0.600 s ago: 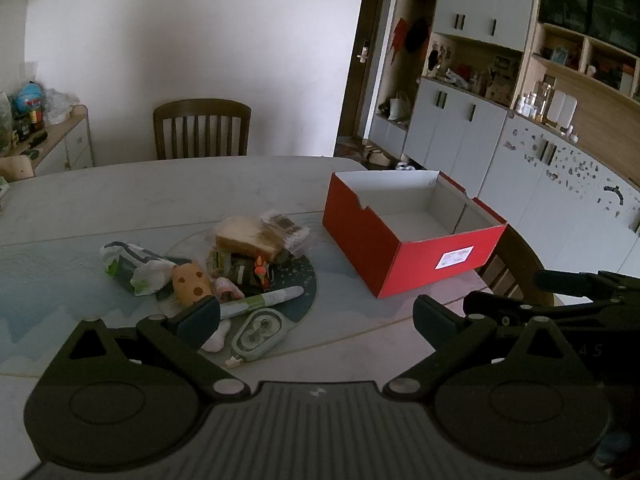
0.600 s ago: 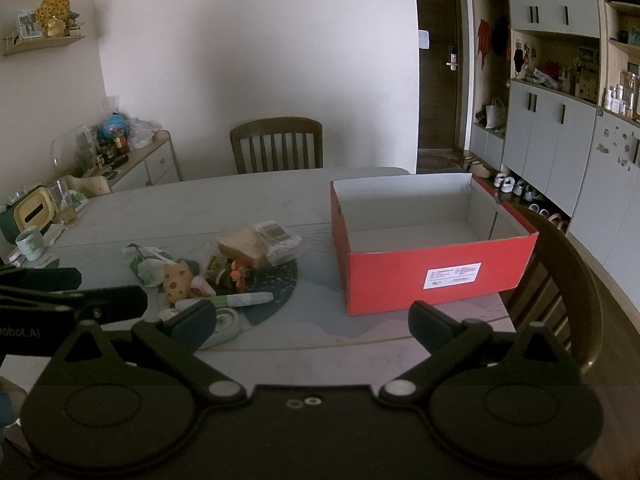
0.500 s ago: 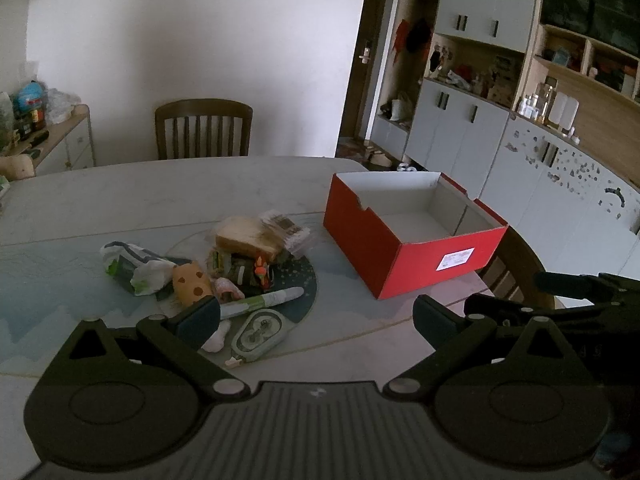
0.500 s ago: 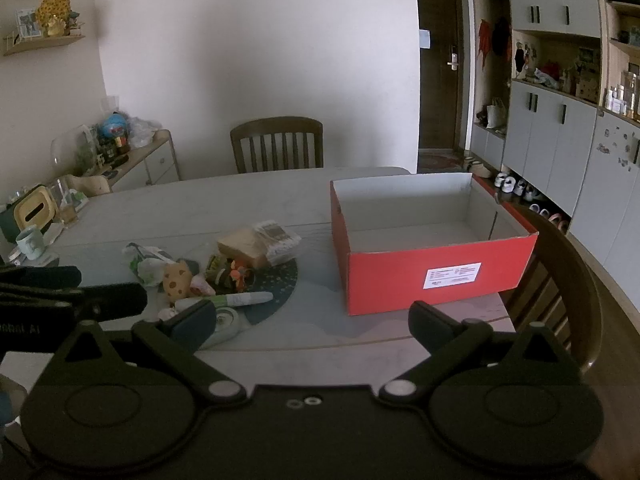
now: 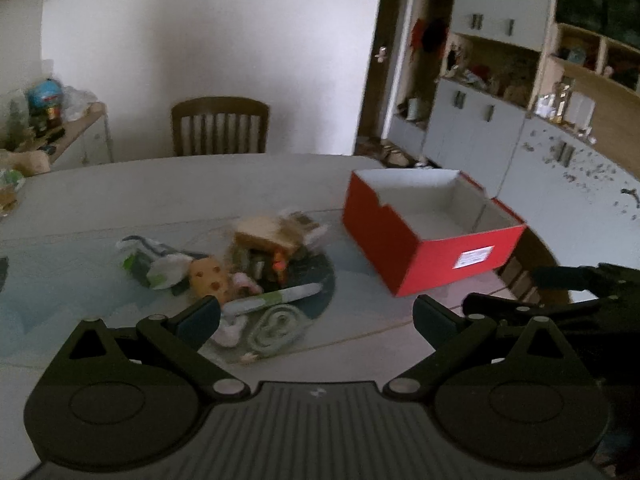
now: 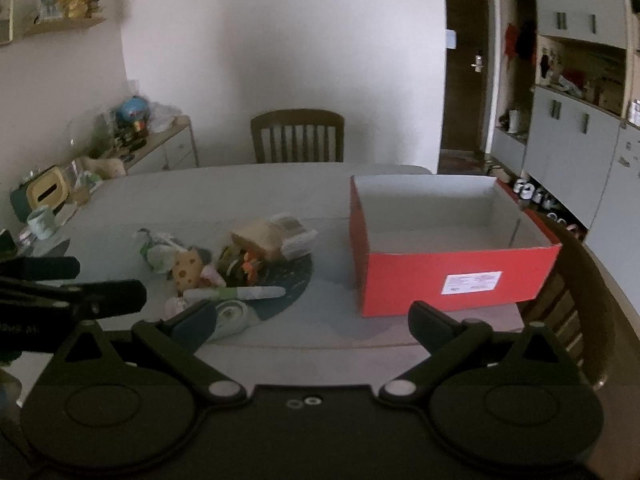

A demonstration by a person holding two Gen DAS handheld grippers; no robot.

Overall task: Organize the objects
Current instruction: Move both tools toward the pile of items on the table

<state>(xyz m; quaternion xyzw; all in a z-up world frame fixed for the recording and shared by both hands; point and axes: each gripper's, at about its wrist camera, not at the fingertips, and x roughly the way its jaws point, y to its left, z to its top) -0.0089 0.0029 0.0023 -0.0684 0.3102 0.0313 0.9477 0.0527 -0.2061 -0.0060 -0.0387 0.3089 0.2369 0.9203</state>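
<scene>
Red cardboard makes up the open box (image 5: 432,256) on the right part of the pale table (image 5: 120,196) in the left wrist view. A pile of small things (image 5: 240,268) sits to the left of the box, well apart from it, on a dark round mat (image 5: 324,280). In the pile are a brown bread-like block (image 5: 266,236), a yellow spotted toy (image 5: 208,278), a white and green pen (image 5: 276,298) and a flat tape roller (image 5: 276,326). This view is blurred, so the smaller bits are hard to name. The left gripper (image 5: 316,316) hangs above the near table edge with its jaws spread wide and nothing between them. The tape roller lies just past its left finger. The right gripper's dark fingers poke in from the right side.

From the right wrist view the box (image 6: 452,276) is closer and shows a white label (image 6: 472,282) on its front wall. The right gripper (image 6: 312,320) also has its jaws spread wide and holds nothing. Only this view shows a cup (image 6: 42,222) and a green tissue box (image 6: 42,194) at the far left of the table, and a wall shelf (image 6: 64,24). A wooden chair (image 6: 298,136) stands behind the table, and another chair (image 6: 572,304) stands just beside the box.
</scene>
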